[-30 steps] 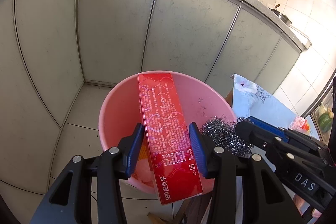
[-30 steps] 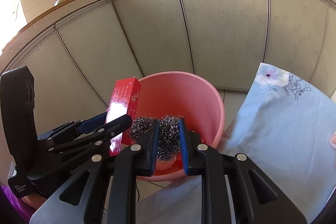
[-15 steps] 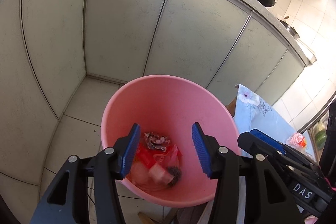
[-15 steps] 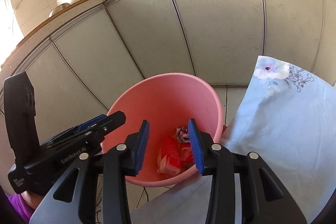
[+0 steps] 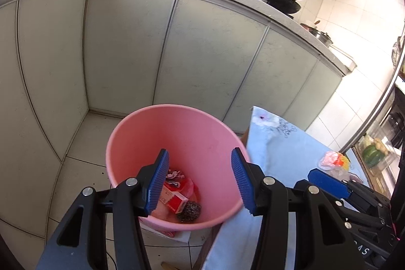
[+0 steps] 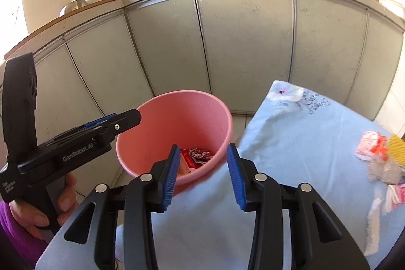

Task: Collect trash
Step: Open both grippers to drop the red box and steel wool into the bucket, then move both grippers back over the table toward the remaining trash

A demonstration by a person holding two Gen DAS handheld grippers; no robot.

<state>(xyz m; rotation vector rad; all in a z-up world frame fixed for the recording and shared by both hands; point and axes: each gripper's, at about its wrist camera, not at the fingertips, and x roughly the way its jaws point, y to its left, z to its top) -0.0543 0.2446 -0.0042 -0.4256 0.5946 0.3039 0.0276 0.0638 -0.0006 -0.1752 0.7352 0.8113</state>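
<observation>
**Operator:** Locate the remaining trash.

**Technician:** The remaining trash (image 6: 377, 158) is a loose cluster of wrappers: red-and-white crumpled plastic, a yellow piece and clear film. It lies on the blue tablecloth (image 6: 291, 138) at about 3 o'clock in the right wrist view. The cluster's long axis runs roughly 12 to 6 o'clock, trailing down toward a pale strip. In the left wrist view the same cluster (image 5: 334, 161) sits at 3 o'clock, beyond the other tool.

**Operator:** State of the jaws?

**Technician:** The right gripper (image 6: 206, 176) has just been opening; its jaws stand moderately apart with nothing between the pads. The left gripper (image 5: 202, 184) has its jaws wide and also empty. Both point down toward the pink bucket (image 5: 121, 143).

**Operator:** Bucket contents?

**Technician:** A red box (image 5: 174, 196), a steel scourer (image 5: 189, 210) and crumpled paper (image 5: 173, 172) lie at the bottom. Those items count as collected.

**Operator:** Which hand takes the next item?

**Technician:** Judged from position, the right. The cluster lies to the right of its jaws on the cloth, and the left tool is farther off, on the bucket side. The right hand probably needs to swing toward 3 o'clock and approach across the cluster's long axis. The film looks thin and slippery, so a shallow grip may lose part of it.
</observation>
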